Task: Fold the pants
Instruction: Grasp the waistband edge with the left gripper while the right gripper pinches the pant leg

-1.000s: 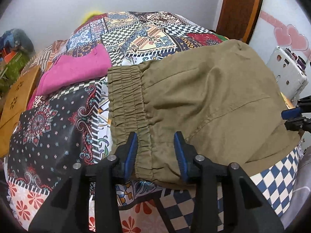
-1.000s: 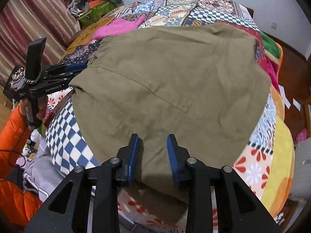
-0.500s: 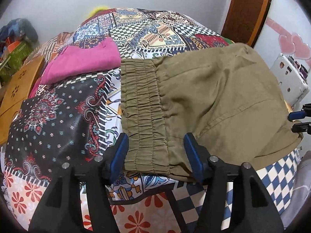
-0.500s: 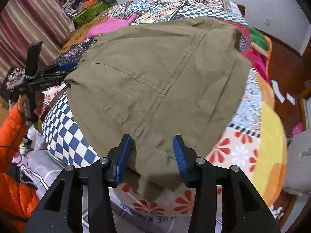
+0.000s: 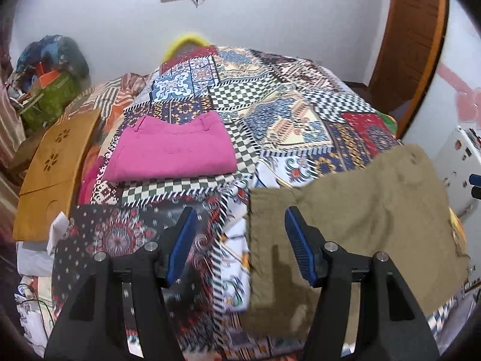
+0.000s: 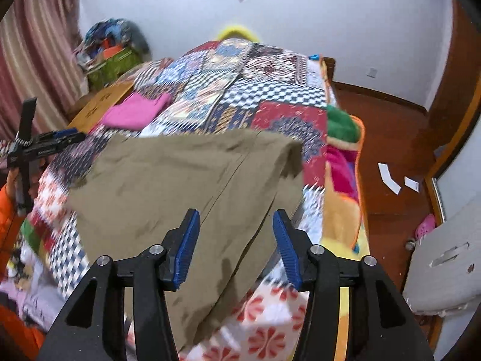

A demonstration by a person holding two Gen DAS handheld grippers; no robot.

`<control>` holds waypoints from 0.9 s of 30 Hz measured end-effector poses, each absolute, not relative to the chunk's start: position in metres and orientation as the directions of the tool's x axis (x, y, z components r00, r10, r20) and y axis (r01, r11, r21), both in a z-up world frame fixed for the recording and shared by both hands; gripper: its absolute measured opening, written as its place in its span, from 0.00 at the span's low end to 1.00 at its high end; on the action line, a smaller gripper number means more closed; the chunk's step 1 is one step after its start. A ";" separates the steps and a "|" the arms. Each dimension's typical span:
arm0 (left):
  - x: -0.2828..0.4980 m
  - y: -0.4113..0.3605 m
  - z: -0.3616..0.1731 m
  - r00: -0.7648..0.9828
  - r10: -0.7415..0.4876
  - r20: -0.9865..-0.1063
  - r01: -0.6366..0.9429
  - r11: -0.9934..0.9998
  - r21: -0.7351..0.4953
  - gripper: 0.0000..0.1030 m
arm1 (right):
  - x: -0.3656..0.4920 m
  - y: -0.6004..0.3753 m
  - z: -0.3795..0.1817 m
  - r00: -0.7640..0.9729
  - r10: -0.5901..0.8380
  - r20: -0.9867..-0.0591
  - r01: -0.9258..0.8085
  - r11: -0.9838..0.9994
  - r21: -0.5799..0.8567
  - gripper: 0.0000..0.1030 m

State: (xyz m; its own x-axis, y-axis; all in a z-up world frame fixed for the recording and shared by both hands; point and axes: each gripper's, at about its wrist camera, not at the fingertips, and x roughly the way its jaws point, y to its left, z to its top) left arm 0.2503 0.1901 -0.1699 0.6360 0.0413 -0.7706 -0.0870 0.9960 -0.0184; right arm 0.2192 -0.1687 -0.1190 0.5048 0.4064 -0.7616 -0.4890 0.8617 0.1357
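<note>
The olive pants (image 6: 186,186) lie folded at the near edge of the bed (image 5: 270,102), both the left hand-held gripper (image 5: 240,240) and the right hand-held gripper (image 6: 234,240) gaping and empty above, the right one's jaws having just been opening, folded pink pants (image 5: 171,147) and a wooden board (image 5: 54,168) farther back.

Folded pink garment (image 5: 173,150) on patchwork quilt (image 5: 270,102)

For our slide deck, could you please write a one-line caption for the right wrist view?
Right gripper, fingers open, above folded olive pants on a patchwork bedspread.
</note>
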 end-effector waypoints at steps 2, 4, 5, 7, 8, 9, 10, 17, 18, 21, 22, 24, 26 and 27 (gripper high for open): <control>0.266 0.196 -0.180 0.612 0.042 -0.789 -0.095 0.995 -0.022 0.61 | 0.234 -0.169 -0.128 0.507 0.399 -0.764 -0.447 0.880 0.162 0.56; 0.281 0.198 -0.194 0.584 0.024 -0.811 -0.094 0.995 -0.038 0.63 | 0.243 -0.168 -0.139 0.505 0.395 -0.768 -0.412 0.892 0.188 0.64; 0.290 0.199 -0.202 0.565 0.005 -0.825 -0.090 0.994 -0.056 0.64 | 0.247 -0.169 -0.145 0.492 0.401 -0.773 -0.401 0.892 0.207 0.65; 0.303 0.200 -0.219 0.526 -0.044 -0.850 -0.078 0.992 -0.099 0.64 | 0.249 -0.168 -0.157 0.459 0.400 -0.793 -0.381 0.895 0.232 0.66; 0.307 0.200 -0.227 0.508 -0.067 -0.859 -0.075 0.990 -0.121 0.64 | 0.251 -0.167 -0.165 0.442 0.397 -0.804 -0.373 0.897 0.238 0.66; 0.311 0.200 -0.235 0.495 -0.088 -0.864 -0.072 0.987 -0.142 0.64 | 0.252 -0.164 -0.175 0.422 0.391 -0.818 -0.371 0.898 0.238 0.66; 0.312 0.199 -0.239 0.489 -0.102 -0.866 -0.069 0.986 -0.155 0.64 | 0.252 -0.162 -0.183 0.409 0.383 -0.829 -0.372 0.899 0.232 0.66; 0.297 0.186 -0.245 0.502 -0.195 -0.843 0.023 0.977 -0.212 0.27 | 0.252 -0.151 -0.214 0.363 0.336 -0.869 -0.438 0.885 0.159 0.65; 0.294 0.185 -0.245 0.498 -0.186 -0.847 0.021 0.979 -0.203 0.25 | 0.256 -0.152 -0.214 0.365 0.337 -0.868 -0.438 0.885 0.160 0.65; 0.287 0.189 -0.246 0.479 -0.178 -0.859 -0.012 0.978 -0.210 0.08 | 0.265 -0.155 -0.213 0.375 0.326 -0.868 -0.443 0.885 0.140 0.65; 0.284 0.190 -0.246 0.476 -0.182 -0.860 -0.020 0.976 -0.217 0.06 | 0.268 -0.155 -0.213 0.383 0.314 -0.869 -0.450 0.885 0.121 0.64; 0.274 0.189 -0.245 0.473 -0.169 -0.865 -0.037 0.977 -0.210 0.03 | 0.274 -0.152 -0.214 0.390 0.295 -0.872 -0.469 0.879 0.087 0.64; 0.265 0.186 -0.245 0.467 -0.159 -0.870 -0.047 0.978 -0.203 0.00 | 0.280 -0.150 -0.215 0.395 0.280 -0.875 -0.485 0.873 0.060 0.64; 0.259 0.184 -0.246 0.464 -0.166 -0.870 -0.053 0.975 -0.215 0.00 | 0.285 -0.149 -0.216 0.398 0.274 -0.875 -0.491 0.870 0.048 0.64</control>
